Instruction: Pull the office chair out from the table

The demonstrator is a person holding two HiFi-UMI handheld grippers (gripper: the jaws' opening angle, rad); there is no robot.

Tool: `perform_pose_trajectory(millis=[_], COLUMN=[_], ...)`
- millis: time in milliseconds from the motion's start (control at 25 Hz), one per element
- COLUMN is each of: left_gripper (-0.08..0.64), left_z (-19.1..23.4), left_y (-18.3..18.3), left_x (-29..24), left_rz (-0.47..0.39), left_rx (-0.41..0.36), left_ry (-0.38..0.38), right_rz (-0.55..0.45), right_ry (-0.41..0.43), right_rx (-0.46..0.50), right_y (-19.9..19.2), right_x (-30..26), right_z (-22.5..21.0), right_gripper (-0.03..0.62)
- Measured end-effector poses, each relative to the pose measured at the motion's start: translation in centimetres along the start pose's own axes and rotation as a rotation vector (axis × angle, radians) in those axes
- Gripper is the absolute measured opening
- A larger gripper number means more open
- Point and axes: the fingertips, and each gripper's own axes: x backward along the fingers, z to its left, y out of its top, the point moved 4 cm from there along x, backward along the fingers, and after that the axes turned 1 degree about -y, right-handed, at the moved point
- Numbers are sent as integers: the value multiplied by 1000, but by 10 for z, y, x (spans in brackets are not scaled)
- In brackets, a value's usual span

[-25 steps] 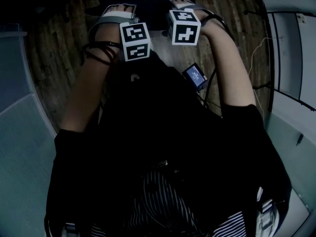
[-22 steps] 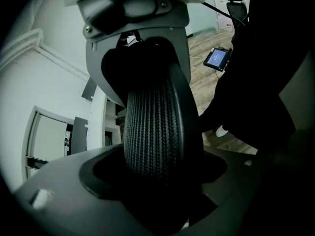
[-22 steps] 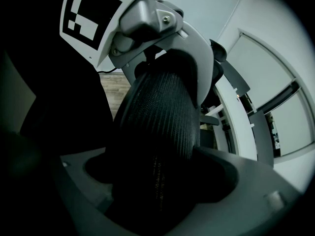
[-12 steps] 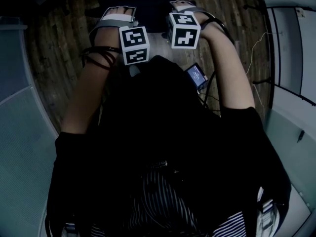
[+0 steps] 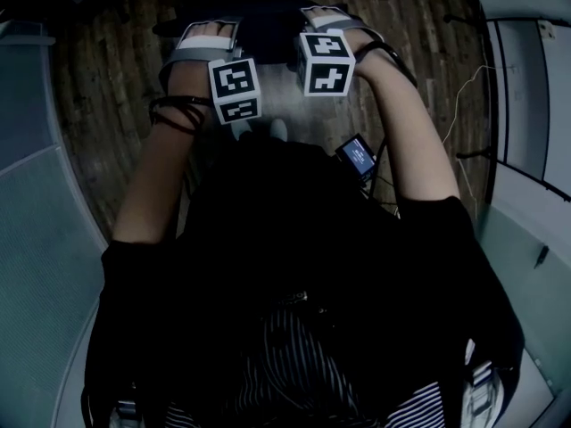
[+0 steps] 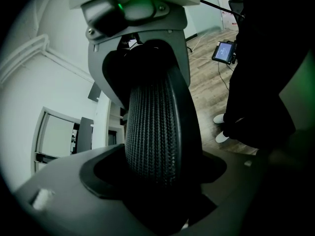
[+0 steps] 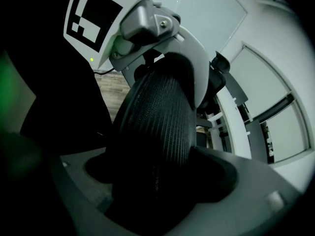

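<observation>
The office chair (image 5: pixel 268 23) is a dark shape at the top of the head view, its black mesh backrest rim caught by both grippers side by side. My left gripper (image 5: pixel 208 36) is shut on the mesh rim (image 6: pixel 156 132), which fills the gap between its grey jaws. My right gripper (image 5: pixel 326 16) is shut on the same rim (image 7: pixel 156 132) just beside it. Each gripper view shows the other gripper clamped further along: the right gripper (image 6: pixel 133 14) and the left gripper (image 7: pixel 142 26). Both point steeply down.
Wooden floor (image 5: pixel 103 105) lies around the chair. A small lit screen device (image 5: pixel 359 156) hangs by the person's right arm, with cables. White furniture (image 5: pixel 526 105) curves along the right, a grey panel (image 5: pixel 36 239) along the left. The person's white shoes (image 6: pixel 220 118) stand close to the chair.
Both grippers have sunk a little and drifted toward the top of the head view, keeping their hold on the backrest. A white shoe now shows below the marker cubes.
</observation>
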Motion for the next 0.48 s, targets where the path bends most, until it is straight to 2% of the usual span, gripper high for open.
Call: perform_pose_trajectory(millis=[120, 240, 360, 480], left_gripper=[371, 409, 426, 414], left_z=[9, 12, 17, 26], left_y=[-1, -6, -9, -9], left_x=[-3, -6, 5, 33], left_rz=[6, 8, -64, -153], left_rx=[-16, -51, 14, 130], left_ry=[39, 54, 32, 35], right_rz=[-36, -61, -82, -158], right_ry=[-82, -178, -210, -242], right_rx=[5, -9, -59, -119], right_y=[-3, -5, -2, 6], right_x=[5, 10, 28, 54], right_z=[-14, -25, -24, -22], right_gripper=[434, 434, 434, 434])
